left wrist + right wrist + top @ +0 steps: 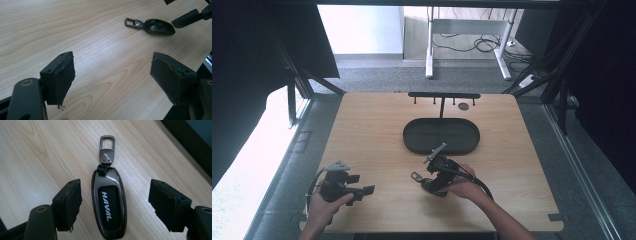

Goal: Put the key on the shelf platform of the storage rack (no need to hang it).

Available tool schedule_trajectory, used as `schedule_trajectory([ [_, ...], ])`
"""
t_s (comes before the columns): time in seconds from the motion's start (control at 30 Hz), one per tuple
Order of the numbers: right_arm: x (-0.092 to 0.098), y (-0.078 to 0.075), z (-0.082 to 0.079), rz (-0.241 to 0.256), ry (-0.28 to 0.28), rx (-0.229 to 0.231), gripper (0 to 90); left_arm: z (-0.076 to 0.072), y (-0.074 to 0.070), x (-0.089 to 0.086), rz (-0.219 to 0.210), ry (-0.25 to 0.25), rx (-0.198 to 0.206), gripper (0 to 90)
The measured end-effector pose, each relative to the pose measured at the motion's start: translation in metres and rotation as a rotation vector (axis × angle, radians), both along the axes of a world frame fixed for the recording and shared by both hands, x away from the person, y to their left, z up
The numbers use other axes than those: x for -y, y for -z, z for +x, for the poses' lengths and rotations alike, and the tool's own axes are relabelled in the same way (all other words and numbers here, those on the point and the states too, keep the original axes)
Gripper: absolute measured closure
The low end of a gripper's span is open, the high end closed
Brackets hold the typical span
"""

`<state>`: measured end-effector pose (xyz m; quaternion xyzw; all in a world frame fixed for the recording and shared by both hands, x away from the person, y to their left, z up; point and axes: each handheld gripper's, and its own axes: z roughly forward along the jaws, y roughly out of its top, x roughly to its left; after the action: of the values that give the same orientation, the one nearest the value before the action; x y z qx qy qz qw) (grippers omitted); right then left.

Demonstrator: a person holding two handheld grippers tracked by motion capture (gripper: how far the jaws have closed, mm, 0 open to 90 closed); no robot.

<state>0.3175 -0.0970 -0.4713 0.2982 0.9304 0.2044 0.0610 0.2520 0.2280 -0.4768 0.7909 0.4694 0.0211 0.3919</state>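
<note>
Lying flat on the wooden table (362,130) toward its near edge, between the wide-apart jaws of the right gripper (113,206): a dark key fob (109,206) marked HAVAL, untouched, metal clip pointing away. Resting nearer the near left corner, left gripper (112,80), jaws likewise spread on bare wood. Farther back, toward the far edge, a black oval tray (412,142) with a hook rack (444,95).

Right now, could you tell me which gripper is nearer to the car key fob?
Right. The right gripper straddles the key fob with open jaws; the left gripper sits apart to the fob's left.
</note>
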Motion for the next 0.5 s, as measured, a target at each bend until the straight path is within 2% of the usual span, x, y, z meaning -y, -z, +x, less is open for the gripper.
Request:
schedule_trajectory([
  [0.3, -0.012, 0.022, 0.003, -0.052, -0.030, -0.028, 28.8, 0.000, 0.000, 0.000, 0.000, 0.001, 0.002, 20.1],
  [0.5, -0.016, 0.029, 0.004, -0.088, -0.044, -0.034, 32.9, 0.000, 0.001, 0.001, 0.003, 0.009, -0.005, 20.0],
])
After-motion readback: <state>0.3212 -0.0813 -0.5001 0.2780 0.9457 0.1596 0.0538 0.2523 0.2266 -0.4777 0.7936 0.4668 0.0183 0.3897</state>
